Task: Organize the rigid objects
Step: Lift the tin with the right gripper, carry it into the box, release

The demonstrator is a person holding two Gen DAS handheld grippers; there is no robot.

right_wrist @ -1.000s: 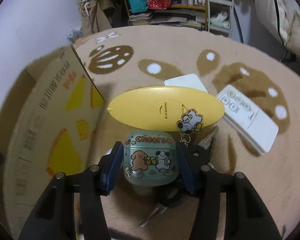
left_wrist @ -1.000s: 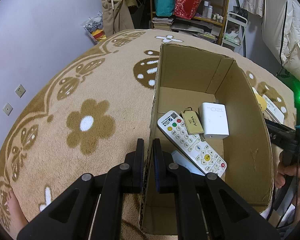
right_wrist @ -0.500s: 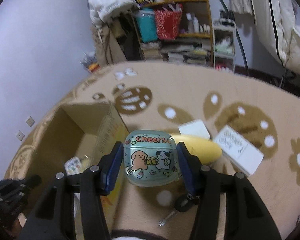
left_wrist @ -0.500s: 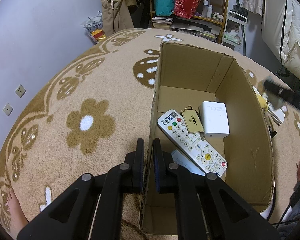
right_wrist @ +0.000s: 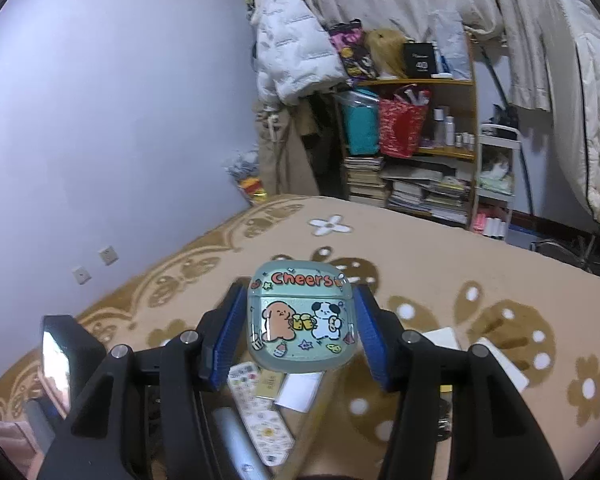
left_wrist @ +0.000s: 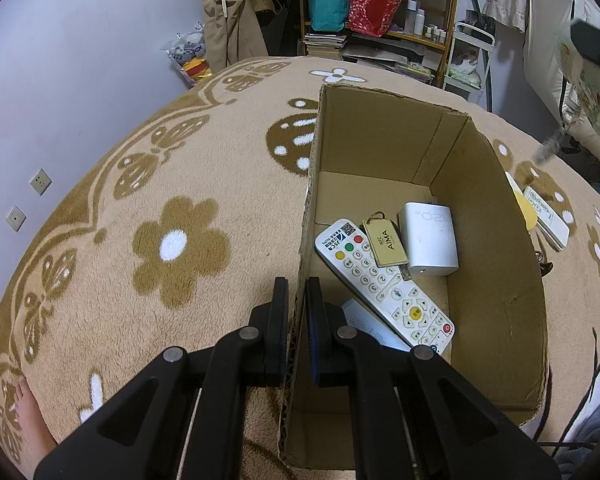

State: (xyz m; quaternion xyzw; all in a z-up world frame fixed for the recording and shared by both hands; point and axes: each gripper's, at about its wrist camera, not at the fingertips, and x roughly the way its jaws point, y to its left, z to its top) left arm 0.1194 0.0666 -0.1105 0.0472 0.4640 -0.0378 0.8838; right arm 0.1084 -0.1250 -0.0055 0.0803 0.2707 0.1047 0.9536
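My right gripper [right_wrist: 300,320] is shut on a pale green earbud case [right_wrist: 300,318] printed with cartoon dogs and "Cheers", held up in the air. Below it, blurred, lie a white remote control [right_wrist: 262,416] and a white block [right_wrist: 300,392] inside the box. My left gripper [left_wrist: 297,300] is shut on the left wall of an open cardboard box [left_wrist: 500,264]. In that box rest the white remote control [left_wrist: 384,286], a tan key tag [left_wrist: 384,242] and a white charger block [left_wrist: 430,238]. The right gripper [left_wrist: 592,46] shows blurred at the upper right of the left wrist view.
A tan flower-patterned blanket [left_wrist: 140,220] covers the surface. Right of the box lie a yellow oval case [left_wrist: 526,206] and a white switch panel [left_wrist: 546,218]. A cluttered wooden shelf [right_wrist: 412,140] and hanging clothes stand behind. A bare foot [left_wrist: 28,416] shows at lower left.
The right gripper rose from the blanket with the earbud case and swung left over the box, tilting up. The left gripper kept its hold on the box wall.
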